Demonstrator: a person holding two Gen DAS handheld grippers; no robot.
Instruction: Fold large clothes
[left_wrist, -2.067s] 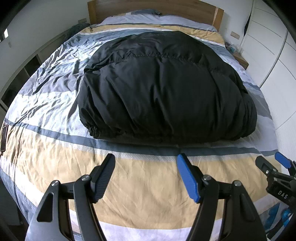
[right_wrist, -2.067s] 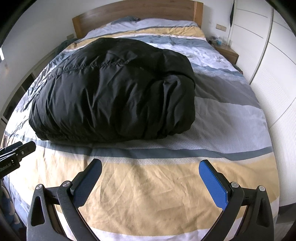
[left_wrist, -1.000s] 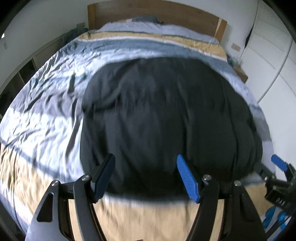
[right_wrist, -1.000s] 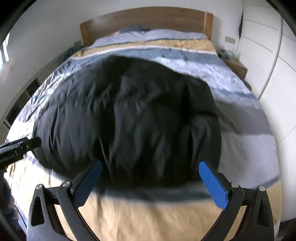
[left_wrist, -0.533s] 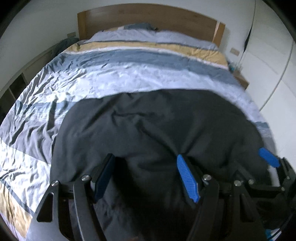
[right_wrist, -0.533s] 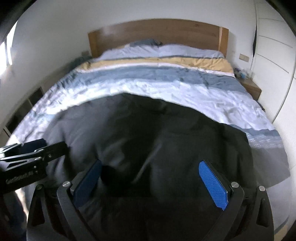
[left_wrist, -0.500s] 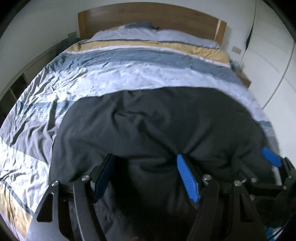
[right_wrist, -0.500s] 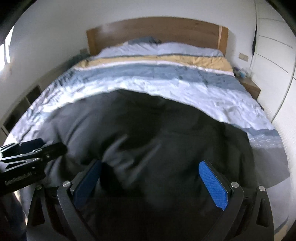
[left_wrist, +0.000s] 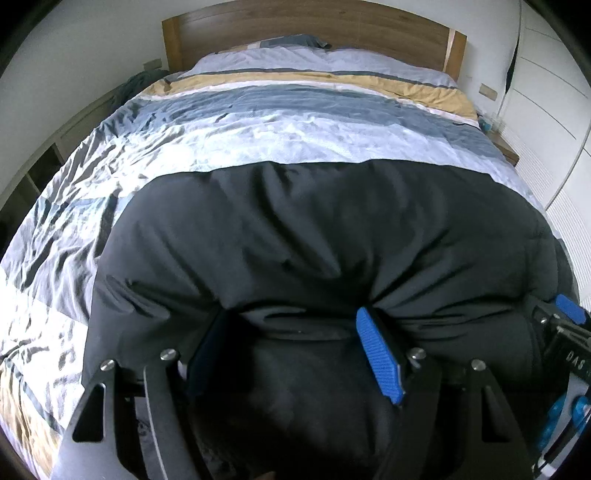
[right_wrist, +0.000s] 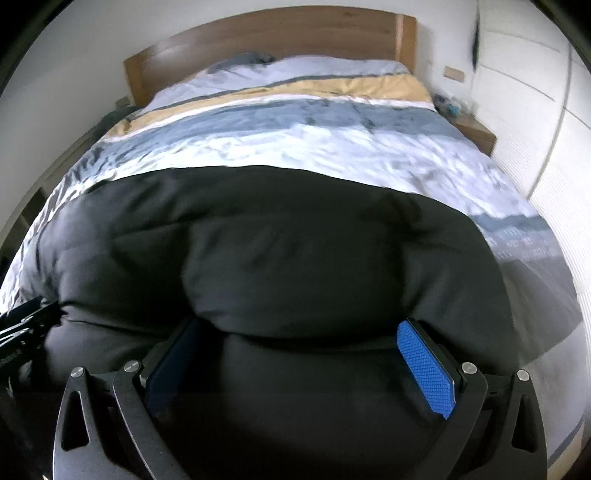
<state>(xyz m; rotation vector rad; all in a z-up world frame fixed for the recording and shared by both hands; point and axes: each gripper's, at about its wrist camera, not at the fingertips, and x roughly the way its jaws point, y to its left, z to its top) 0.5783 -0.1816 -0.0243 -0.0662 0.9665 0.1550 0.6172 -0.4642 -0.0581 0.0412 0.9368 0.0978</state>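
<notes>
A big black puffy jacket (left_wrist: 314, 236) lies folded in a thick bundle on the striped bed; it also fills the lower half of the right wrist view (right_wrist: 280, 254). My left gripper (left_wrist: 291, 325) is open, its jaws wide apart, pushed against the near edge of the jacket with fabric bulging between the fingers. My right gripper (right_wrist: 299, 332) is open too and pressed into the jacket's near edge further right. The right gripper's tip shows at the left wrist view's right edge (left_wrist: 565, 317).
The bed cover (left_wrist: 280, 122) has grey, white, blue and tan stripes. A wooden headboard (left_wrist: 306, 26) stands at the far end. White wardrobe doors (right_wrist: 535, 103) run along the right, with a small wooden nightstand (right_wrist: 474, 134) beside the bed. Shelves (left_wrist: 33, 177) line the left.
Both grippers have moved forward from the foot of the bed onto the jacket's near edge. The jacket now bulges between the open fingers. The jaws' width has not changed.
</notes>
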